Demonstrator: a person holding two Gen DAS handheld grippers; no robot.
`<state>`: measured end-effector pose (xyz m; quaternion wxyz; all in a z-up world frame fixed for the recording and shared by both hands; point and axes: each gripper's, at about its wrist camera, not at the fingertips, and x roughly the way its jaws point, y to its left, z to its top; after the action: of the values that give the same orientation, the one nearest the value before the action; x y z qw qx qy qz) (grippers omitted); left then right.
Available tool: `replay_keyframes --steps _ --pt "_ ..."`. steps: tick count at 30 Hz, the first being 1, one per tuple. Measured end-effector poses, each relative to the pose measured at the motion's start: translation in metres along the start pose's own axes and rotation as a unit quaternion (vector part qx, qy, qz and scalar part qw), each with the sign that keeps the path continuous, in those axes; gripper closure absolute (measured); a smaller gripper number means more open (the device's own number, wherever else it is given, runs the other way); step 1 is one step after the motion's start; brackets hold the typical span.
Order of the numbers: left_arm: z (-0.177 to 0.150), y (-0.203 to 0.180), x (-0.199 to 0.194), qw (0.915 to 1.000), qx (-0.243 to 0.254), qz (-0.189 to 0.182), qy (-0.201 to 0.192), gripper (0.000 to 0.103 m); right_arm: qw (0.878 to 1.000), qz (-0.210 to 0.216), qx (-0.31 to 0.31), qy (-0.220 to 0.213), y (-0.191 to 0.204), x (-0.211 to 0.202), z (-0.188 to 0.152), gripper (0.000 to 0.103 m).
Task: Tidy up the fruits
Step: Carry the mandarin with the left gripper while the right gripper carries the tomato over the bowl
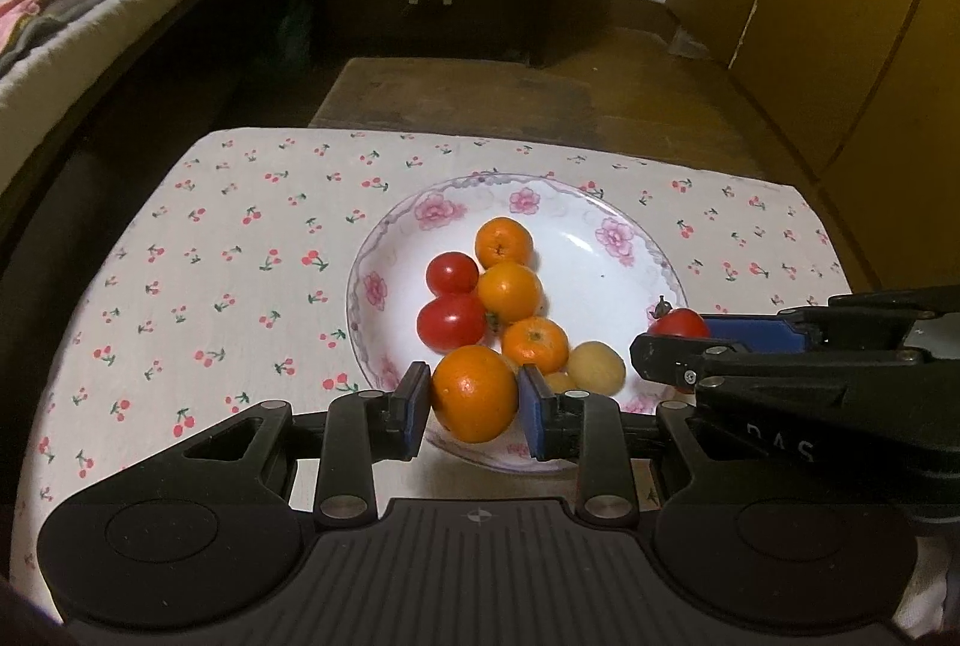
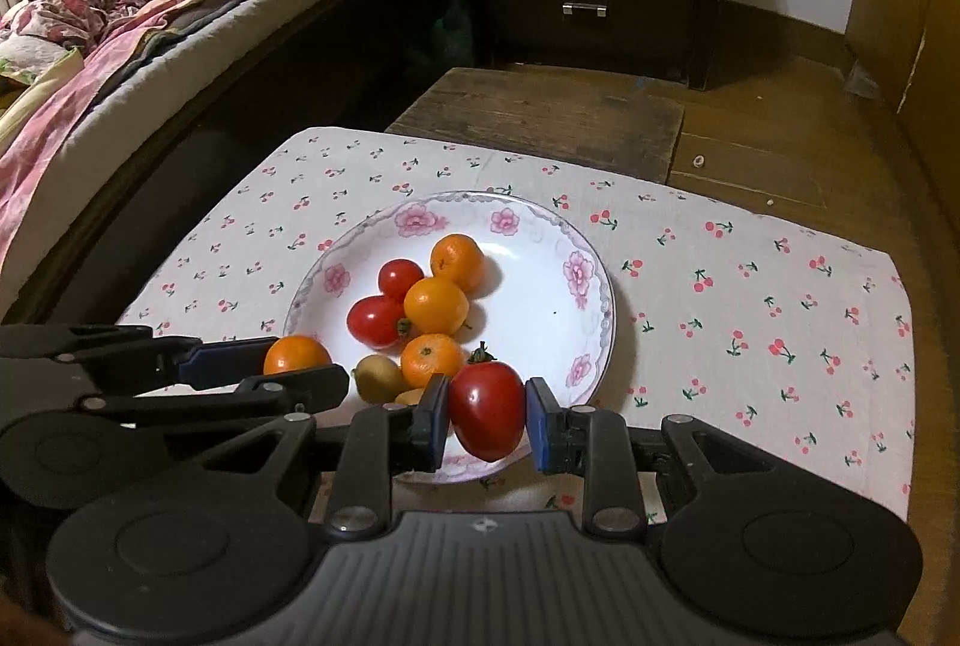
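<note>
- Left gripper (image 1: 474, 409) is clamped on a large round orange (image 1: 474, 394), held at the near rim of the white flower-patterned plate (image 1: 606, 250).
- Right gripper (image 2: 487, 421) grips an oval red tomato (image 2: 487, 418) over that same near rim.
- On the plate lie three oranges, two tomatoes and two small yellowish fruits.
- Cherry-print tablecloth (image 2: 750, 298) shows no loose fruit; gathering looks nearly done, both held pieces unreleased.

Warm, dim indoor light from overhead. Glare spots on white plate (image 1: 600, 250). Soft shadows beside fruit. Strong fisheye bending at edges, dark vignette in corners. Bed (image 2: 120, 15) slightly soft; centre sharp.
</note>
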<state>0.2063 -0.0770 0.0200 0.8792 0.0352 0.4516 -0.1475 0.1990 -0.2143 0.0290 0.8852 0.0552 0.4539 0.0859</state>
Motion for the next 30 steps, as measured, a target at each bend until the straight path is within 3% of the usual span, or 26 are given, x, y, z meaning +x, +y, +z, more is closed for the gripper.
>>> replay_keyframes --steps 30 --pt "0.003 0.007 0.019 0.9997 -0.009 0.021 0.009 0.064 1.0 0.002 -0.005 -0.009 -0.002 0.029 0.011 0.073"
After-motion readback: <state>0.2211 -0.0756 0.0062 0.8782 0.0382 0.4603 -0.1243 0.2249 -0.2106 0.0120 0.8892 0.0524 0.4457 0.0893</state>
